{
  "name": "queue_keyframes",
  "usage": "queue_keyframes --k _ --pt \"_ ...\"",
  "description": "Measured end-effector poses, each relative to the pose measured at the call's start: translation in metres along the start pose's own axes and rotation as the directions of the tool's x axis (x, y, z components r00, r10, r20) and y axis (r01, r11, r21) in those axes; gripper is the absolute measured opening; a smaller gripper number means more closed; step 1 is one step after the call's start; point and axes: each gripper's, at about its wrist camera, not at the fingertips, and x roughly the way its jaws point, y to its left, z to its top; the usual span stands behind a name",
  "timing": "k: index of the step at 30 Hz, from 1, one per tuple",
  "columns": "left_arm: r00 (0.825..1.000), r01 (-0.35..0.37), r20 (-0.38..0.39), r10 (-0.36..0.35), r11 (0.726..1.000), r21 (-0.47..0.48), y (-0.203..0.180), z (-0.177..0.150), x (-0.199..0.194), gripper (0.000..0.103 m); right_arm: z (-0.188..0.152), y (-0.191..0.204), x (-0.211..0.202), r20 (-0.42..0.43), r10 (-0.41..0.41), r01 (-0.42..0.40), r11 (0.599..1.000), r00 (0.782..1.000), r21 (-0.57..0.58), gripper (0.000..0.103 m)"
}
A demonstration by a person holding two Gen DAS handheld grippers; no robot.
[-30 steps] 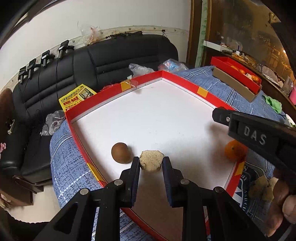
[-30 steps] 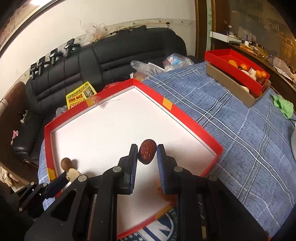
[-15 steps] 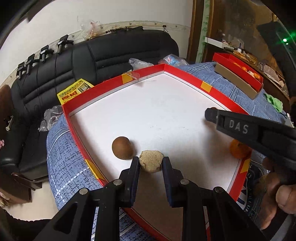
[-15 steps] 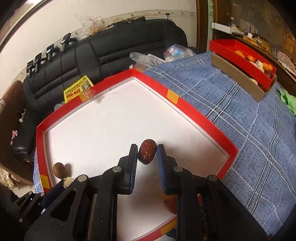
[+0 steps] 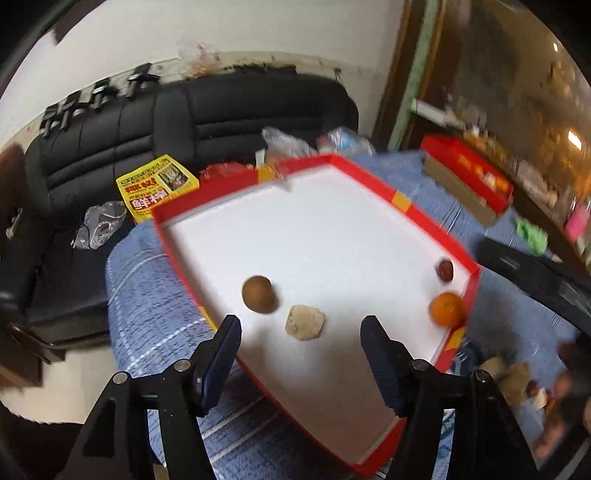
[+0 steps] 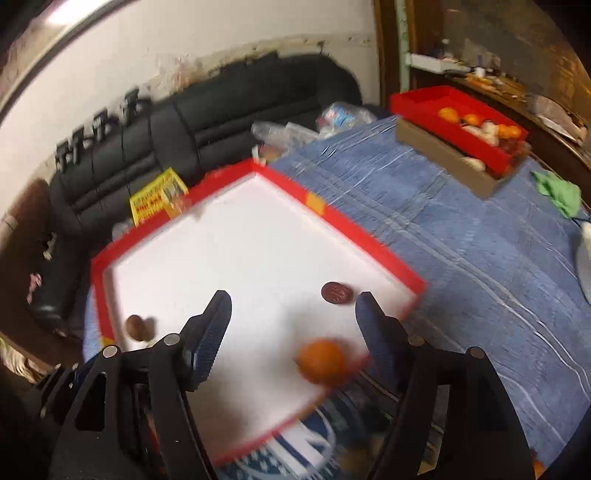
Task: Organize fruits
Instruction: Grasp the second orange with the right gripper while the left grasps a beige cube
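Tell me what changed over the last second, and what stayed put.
Both grippers let go. The left gripper released the beige crumbly lump, its jaws opening; the lump lies free on the white floor of the red-rimmed tray. The right gripper released the dark red wrinkled fruit, its jaws opening too. The round brown fruit and the orange mandarin stayed where they were.

A black leather sofa (image 5: 207, 122) stands against a stained white wall (image 5: 229, 33), beside a dark wooden doorframe (image 5: 397, 85)
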Motion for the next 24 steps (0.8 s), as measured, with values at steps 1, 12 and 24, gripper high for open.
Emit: queue_keyframes --k 1,12,24 --pt "1.0 0.008 0.023 -0.007 1.0 -0.009 0.0 -0.001 -0.007 0.066 -0.003 -0.007 -0.012 0.022 -0.003 0.003 1.0 1.0 0.014 0.071" --pt "0.986 0.144 0.058 -0.159 0.968 0.206 -0.081 -0.051 -0.044 0.068 -0.129 -0.154 -0.152 0.132 -0.237 0.178 0.919 0.963 0.352 0.073" --pt "0.978 0.208 -0.063 -0.199 0.9 0.382 -0.134 -0.094 -0.024 0.068 -0.169 -0.178 -0.128 -0.001 -0.268 0.257 0.923 0.963 0.288 0.066"
